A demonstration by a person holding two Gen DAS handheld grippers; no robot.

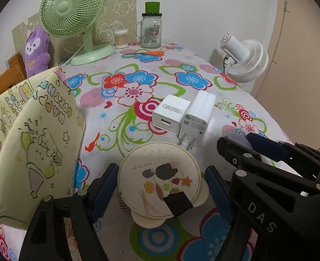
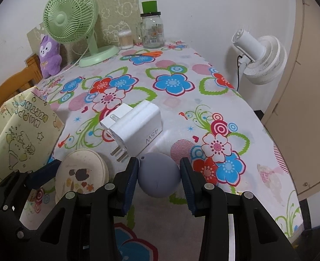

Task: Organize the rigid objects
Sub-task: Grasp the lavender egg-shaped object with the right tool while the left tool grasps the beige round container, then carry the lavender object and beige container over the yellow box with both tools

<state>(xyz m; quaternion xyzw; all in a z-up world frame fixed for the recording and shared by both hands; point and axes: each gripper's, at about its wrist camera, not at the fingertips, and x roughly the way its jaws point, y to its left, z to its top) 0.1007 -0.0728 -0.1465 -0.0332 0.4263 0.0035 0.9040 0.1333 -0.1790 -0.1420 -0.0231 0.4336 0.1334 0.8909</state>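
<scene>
A round cream box (image 1: 160, 179) with a hedgehog print lies on the floral tablecloth between the fingers of my open left gripper (image 1: 162, 187); small gaps show on both sides. It also shows in the right wrist view (image 2: 80, 177). A grey ball (image 2: 159, 175) sits between the fingers of my right gripper (image 2: 159, 182), which is open and close around it. Two white chargers lie side by side: a small cube (image 1: 170, 114) and a larger 45W one (image 2: 136, 126).
A yellow "Happy Birthday" gift bag (image 1: 36, 141) stands at the left. At the back are a green fan (image 1: 73, 15), a purple plush (image 1: 37, 50), a cotton swab tub (image 1: 121, 38), a glass jar (image 1: 151, 29) and orange scissors (image 1: 148, 53). A white fan (image 2: 262, 58) stands beyond the table's right edge.
</scene>
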